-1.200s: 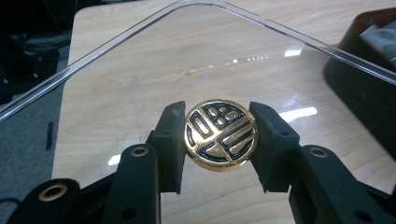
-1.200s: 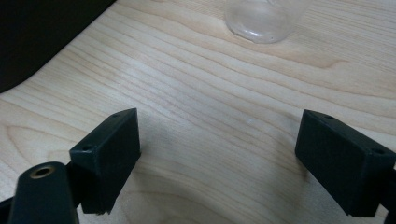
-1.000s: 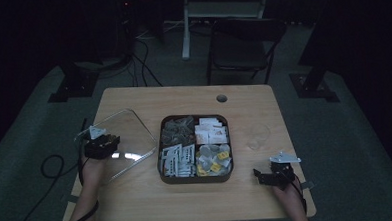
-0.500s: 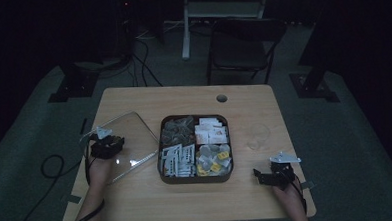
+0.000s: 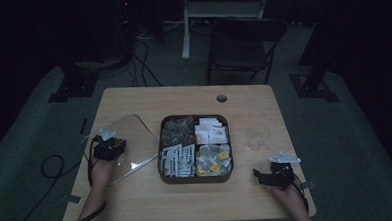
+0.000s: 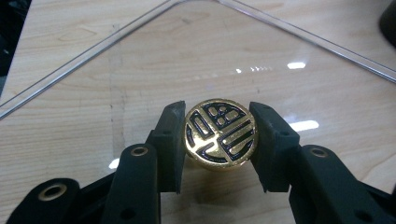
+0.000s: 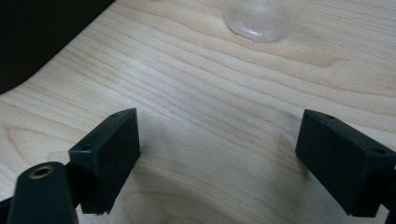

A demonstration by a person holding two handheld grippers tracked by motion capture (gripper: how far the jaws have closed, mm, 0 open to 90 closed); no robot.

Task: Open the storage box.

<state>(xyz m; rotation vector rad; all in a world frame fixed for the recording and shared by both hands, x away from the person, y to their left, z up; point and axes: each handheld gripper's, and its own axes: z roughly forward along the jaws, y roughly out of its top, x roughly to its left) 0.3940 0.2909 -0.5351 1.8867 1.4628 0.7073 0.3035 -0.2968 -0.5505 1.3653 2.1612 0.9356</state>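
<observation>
Here, the left hand-held gripper clamps a clear lid's round gold knob, black-patterned.

Dim room, grey carpet, dark chair behind wooden table

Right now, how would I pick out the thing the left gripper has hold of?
Start at the wooden table, then the clear lid lying flat left of the dark tray. At its middle stands a round gold knob with a black pattern, pinched between the left gripper fingers; nothing else there is gold.
</observation>
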